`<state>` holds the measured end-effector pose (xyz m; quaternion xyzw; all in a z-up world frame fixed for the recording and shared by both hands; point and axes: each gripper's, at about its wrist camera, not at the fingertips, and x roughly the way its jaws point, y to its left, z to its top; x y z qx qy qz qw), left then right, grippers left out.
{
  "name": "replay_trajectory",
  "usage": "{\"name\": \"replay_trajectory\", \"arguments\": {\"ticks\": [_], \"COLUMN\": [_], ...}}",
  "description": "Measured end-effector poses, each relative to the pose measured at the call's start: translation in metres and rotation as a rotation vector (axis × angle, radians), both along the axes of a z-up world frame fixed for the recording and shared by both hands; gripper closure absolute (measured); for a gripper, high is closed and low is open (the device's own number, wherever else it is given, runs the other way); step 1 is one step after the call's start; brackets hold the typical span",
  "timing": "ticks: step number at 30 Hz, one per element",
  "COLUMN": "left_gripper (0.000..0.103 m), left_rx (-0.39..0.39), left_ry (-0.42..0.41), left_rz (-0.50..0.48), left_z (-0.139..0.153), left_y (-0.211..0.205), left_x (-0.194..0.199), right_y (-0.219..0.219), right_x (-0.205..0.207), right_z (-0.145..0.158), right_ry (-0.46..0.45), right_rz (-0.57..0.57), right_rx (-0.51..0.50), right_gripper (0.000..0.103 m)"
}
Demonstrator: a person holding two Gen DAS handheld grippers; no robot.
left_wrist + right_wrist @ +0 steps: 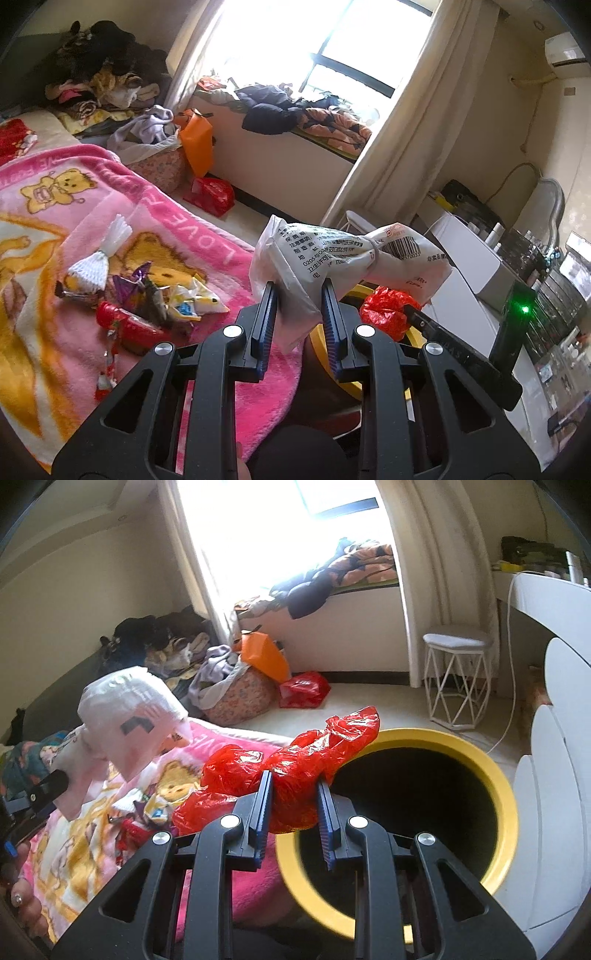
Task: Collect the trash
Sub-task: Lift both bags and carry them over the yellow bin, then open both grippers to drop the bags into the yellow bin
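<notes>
Take the yellow-rimmed bin (506, 797) as your landmark; its dark mouth opens upward just beside the bed. The pink bear blanket (155, 221) runs up to the bin's near-left rim, and everything you have yet to gather lies on it, away from the bin on that side.

Your right gripper (295, 794) is the nearer of the two: its fingers are clamped on the crumpled red plastic bag (295, 760), which hangs over the bin's left rim. The bag's long axis runs across the fingers, its far tail reaching over the mouth and its other end bulging back over the blanket. Judged from this, the drop needs only a short carry toward the bin's centre before you let go, or the blanket-side half may slide off outside.

Your left gripper (300, 295) has its fingers closed on the lower end of the white printed wrapper (343, 254), held above the blanket's edge just left of the bin; the wrapper's length stretches toward the bin. It should follow second.

Farther left of the bin, well apart from both grippers, the small wrapper pile (155, 299) rests on the blanket, a white foam net sleeve (96, 262) at its far side.
</notes>
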<state>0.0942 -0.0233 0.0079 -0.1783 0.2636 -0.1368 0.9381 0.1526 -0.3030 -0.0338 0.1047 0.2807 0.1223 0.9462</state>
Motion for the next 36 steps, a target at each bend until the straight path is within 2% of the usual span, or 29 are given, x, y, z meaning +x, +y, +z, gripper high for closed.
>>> {"name": "replay_trajectory", "arguments": {"ticks": [15,28,36], "left_gripper": [0.085,0.085,0.085], "left_rx": [0.031,0.109,0.151], "left_ry": [0.03,0.068,0.106], "left_rz": [-0.033,-0.082,-0.111], "left_z": [-0.011,-0.031,-0.049], "left_y": [-0.028,-0.062,-0.087], "left_x": [0.015,0.03,0.045], "right_y": [-0.031,-0.065,-0.08], "right_x": [0.005,0.015,0.026], "right_z": [-0.008,-0.028,-0.046], "right_ry": [0.001,0.047,0.111], "right_rz": [-0.115,-0.226,-0.256], "right_rx": [-0.03,-0.055,-0.074], "right_gripper": [0.081,0.081,0.081]}}
